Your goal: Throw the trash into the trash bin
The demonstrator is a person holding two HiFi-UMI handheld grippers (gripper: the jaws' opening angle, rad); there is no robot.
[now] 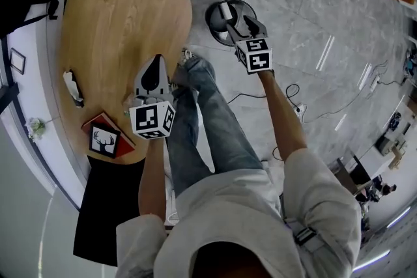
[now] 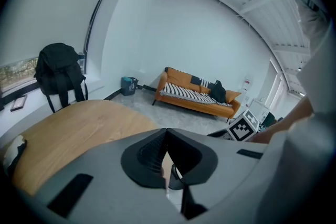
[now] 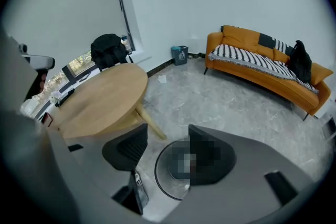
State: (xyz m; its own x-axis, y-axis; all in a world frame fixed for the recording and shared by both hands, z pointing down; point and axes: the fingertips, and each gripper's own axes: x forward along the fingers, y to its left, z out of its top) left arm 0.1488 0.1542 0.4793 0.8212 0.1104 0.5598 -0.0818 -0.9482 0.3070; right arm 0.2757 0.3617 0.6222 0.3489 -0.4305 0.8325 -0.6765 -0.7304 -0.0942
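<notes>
The right gripper [image 1: 237, 23] hangs straight over the trash bin [image 3: 156, 171] on the floor, its fingers spread with nothing between them (what's inside the bin I can't make out). The trash I'd go for next is a crumpled white wad [image 1: 73, 88] at the left edge of the table [image 1: 124, 16], lying lengthwise along that edge. The left gripper [image 1: 154, 69], pinched closed and empty, sits over the table's near right side. That makes it the nearer hand, with the wad off to its left.
</notes>
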